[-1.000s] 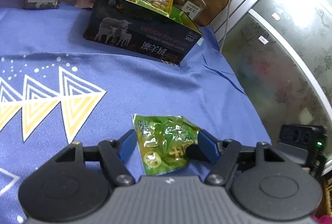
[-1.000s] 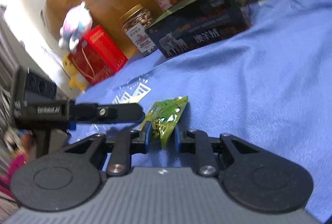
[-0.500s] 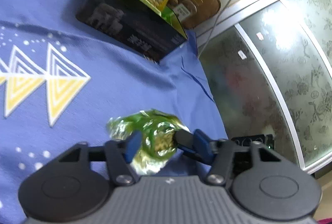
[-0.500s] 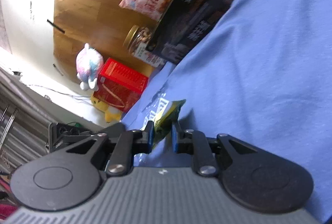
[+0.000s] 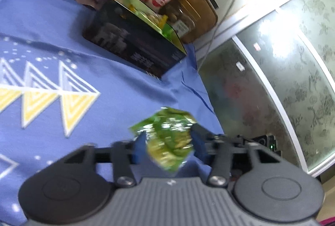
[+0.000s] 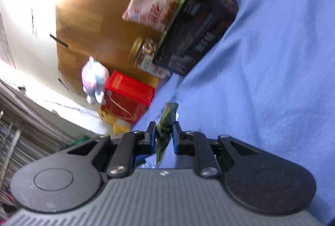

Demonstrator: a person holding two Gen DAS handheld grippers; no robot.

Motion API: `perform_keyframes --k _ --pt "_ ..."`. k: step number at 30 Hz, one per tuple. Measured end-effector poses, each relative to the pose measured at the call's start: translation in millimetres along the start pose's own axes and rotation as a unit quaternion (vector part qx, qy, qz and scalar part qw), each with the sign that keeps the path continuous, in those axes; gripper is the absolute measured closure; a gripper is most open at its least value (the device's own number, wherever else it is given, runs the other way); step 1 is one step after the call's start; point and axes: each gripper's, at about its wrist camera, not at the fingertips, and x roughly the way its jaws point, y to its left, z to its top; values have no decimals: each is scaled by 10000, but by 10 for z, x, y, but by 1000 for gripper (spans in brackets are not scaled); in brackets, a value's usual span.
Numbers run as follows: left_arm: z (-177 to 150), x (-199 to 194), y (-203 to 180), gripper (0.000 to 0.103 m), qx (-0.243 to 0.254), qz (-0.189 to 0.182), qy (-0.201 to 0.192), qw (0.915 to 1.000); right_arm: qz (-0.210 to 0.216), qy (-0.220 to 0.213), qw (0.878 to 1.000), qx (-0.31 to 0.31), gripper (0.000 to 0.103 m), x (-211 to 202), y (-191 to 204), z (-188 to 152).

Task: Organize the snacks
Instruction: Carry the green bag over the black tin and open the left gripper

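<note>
Both tools tilted above the blue cloth: left tool and right tool each pinching a green packet.

Green snack pkt; blue cloth, yellow triangles.

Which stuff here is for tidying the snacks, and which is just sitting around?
For the job:
left gripper holding a green snack packet
right gripper holding a green packet
dark box

Just sitting around:
plush toy
red box
blue cloth
</note>
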Motion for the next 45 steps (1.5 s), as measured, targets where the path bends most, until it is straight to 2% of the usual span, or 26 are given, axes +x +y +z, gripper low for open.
perform_keyframes --k 3,6,9,11,12,14,15,19,26,33,39,45 --pt "14 -72 86 35 -236 -211 -100 9994 223 -120 9994 239 84 -73 -39 37" --pt "20 -45 76 35 -330 -506 -66 9982 362 -110 9987 330 84 -65 -31 32" --pt "-1 9 27 35 -307 -594 0 9978 534 -41 9978 401 84 -15 -10 17" --pt "-14 41 11 41 -322 -643 34 9974 615 21 9973 410 84 16 1 21" --pt "-18 50 0 53 -311 -670 42 9973 636 62 9972 401 84 35 10 19" --pt "-12 54 -27 62 -242 -524 11 9983 643 124 9972 363 84 67 27 22" --pt "3 44 -34 71 -189 -458 -4 9988 642 127 9973 340 84 75 42 39" --pt "125 3 -73 71 -121 -526 -29 9985 629 149 9979 82 84 91 170 159" --pt "555 -107 -349 71 552 -169 -213 9981 373 228 9951 -886 84 245 597 443" --pt "1108 -57 -586 70 1124 93 -396 9928 -21 122 9789 -2040 84 488 1034 808" --pt "1598 275 -484 68 1144 402 -309 9921 -492 1 9659 -2542 84 798 1003 1198" --pt "1852 692 -202 68 1108 902 -148 9896 -1021 35 9530 -2854 84 1141 814 1414"
